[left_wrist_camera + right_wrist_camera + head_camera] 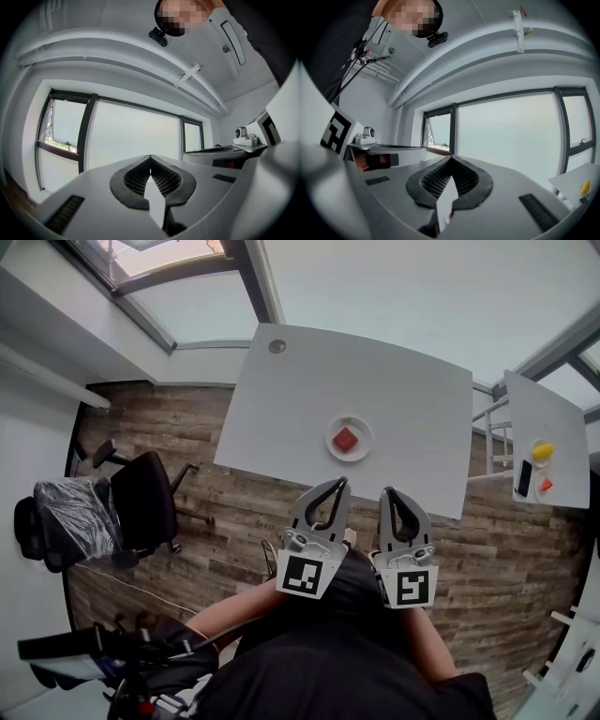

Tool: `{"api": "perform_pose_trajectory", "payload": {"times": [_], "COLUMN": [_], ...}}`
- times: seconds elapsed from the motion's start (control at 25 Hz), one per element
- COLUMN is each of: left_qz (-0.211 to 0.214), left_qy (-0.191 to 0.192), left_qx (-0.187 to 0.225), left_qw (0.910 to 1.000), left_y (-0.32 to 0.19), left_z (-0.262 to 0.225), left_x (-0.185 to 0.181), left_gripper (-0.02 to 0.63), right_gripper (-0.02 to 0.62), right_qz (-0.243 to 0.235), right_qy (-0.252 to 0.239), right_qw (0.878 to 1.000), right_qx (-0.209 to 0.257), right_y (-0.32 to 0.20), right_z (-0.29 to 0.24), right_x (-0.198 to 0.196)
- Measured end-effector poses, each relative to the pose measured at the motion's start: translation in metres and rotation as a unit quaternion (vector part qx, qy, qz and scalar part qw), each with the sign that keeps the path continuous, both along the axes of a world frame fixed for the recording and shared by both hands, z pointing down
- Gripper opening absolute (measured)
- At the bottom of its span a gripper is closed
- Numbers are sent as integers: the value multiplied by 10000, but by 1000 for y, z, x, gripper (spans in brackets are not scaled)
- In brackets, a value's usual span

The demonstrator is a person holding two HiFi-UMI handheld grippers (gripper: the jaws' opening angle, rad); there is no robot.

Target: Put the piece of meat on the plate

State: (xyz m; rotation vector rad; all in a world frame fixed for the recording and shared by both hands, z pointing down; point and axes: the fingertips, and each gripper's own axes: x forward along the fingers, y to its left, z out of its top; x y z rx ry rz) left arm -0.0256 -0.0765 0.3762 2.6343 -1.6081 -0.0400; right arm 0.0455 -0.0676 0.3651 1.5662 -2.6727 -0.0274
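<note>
Meat point(345, 439), a small red square chunk, lies on white plate point(366, 432). Plate sits on white desk point(309, 399) toward near edge, at 12 o'clock from both claws, well apart from them. Task looks done.

Left claw point(339, 482) pressed together, nothing in it. Right claw point(386, 491) likewise, tips meeting, empty.

Judgement: meat light, likely soft, maybe slick. If regripped, pinch across opposite flat sides with gentle squeeze. Plate stiff, breakable.

No brand or readable writing, only black-and-white square markers on claw cubes.
</note>
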Motion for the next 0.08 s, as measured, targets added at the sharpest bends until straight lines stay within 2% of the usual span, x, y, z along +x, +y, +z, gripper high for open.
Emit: {"api": "perform_pose_trajectory", "payload": {"times": [0.08], "left_qz": [2], "left_qy": [-18], "left_qx": [32], "left_qw": [10000], "left_y": [0], "left_z": [0], "left_x": [0], "left_gripper": [3], "right_gripper": [8], "right_qz": [9], "right_qy": [9], "right_qw": [10000], "right_qx": [-21], "right_y": [1], "right_z": [1], "right_x": [0]}}
